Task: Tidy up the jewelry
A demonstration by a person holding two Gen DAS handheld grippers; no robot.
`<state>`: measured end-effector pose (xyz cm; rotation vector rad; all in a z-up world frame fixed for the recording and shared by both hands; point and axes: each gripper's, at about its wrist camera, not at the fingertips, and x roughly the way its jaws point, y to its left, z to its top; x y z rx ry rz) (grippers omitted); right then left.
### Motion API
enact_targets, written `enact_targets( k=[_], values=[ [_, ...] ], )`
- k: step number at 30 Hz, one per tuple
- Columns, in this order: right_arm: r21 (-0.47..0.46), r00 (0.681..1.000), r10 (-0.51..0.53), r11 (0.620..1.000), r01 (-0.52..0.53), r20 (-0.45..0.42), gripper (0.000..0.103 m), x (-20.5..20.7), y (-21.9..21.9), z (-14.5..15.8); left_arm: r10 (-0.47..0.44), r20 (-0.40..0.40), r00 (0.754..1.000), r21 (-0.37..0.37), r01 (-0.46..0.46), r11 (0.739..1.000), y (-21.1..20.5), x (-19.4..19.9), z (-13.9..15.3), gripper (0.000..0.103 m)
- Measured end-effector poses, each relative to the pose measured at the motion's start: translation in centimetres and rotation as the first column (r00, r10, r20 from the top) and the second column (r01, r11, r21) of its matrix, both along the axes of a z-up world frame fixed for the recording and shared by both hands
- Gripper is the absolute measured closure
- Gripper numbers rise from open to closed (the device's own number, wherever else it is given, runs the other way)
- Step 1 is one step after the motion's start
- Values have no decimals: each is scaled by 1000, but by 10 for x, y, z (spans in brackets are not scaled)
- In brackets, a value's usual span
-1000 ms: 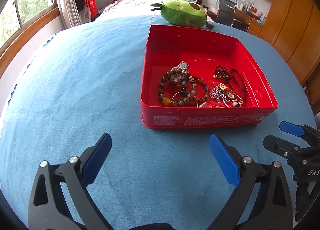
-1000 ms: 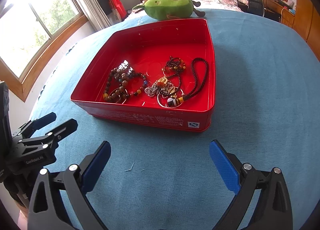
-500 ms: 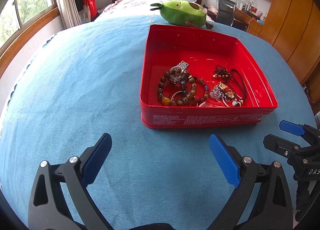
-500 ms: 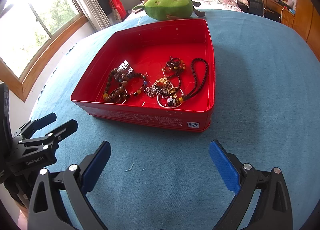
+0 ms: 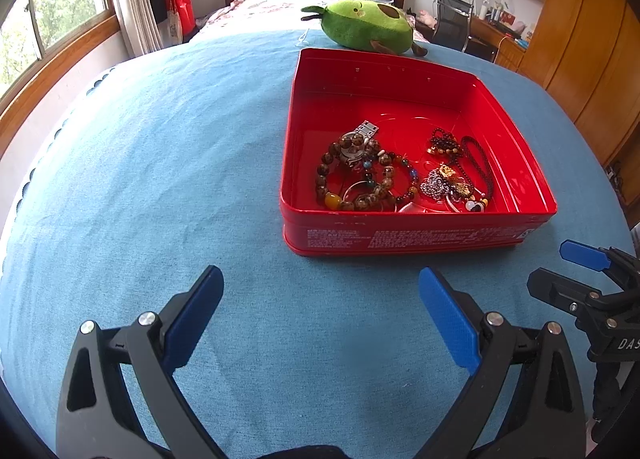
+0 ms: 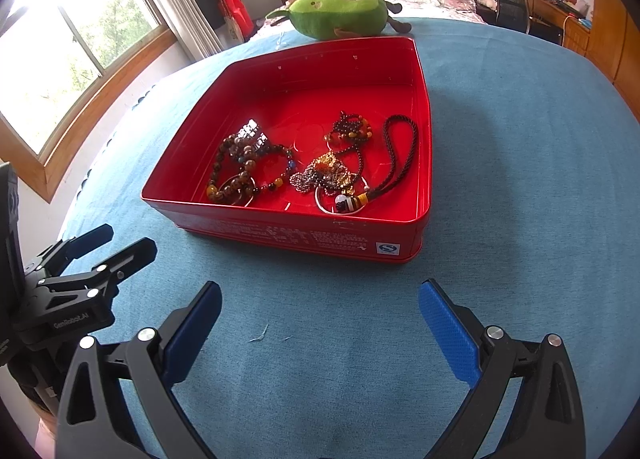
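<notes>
We hold the left gripper (image 5: 320,311) spread wide over the blue desk (image 5: 160,147), red tin (image 5: 420,235) ahead with beaded bracelets (image 5: 360,175) and black cord necklace (image 6: 400,155) inside, our right gripper (image 6: 320,319) spread too, holding nothing.

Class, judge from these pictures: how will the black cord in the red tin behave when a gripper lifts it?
The black cord lies in a slack loop, so it probably hangs limp. Its beaded end may swing. It touches the chain pile, so it could snag.
</notes>
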<state>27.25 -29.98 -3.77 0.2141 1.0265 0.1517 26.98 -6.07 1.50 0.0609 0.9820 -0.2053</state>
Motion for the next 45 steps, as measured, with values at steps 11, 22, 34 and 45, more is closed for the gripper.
enact_targets(
  k=[11,22,34,45],
  values=[
    [-1,1000,1,1000,-1,-5,4,2,-1,-1,-6,7,1000,-15,6,1000,2,3,2,6],
    [-2,1000,5,1000,-5,-8,4,3,-2,-3,-6,12,1000,-5,6,1000,1,3,3,6],
    [-3,1000,6,1000,-6,-5,4,4,-2,-2,-7,14,1000,-3,7,1000,0,2,2,6],
    [-4,1000,7,1000,-7,-4,4,4,-2,-2,-6,16,1000,-1,6,1000,0,3,2,6]
  ],
)
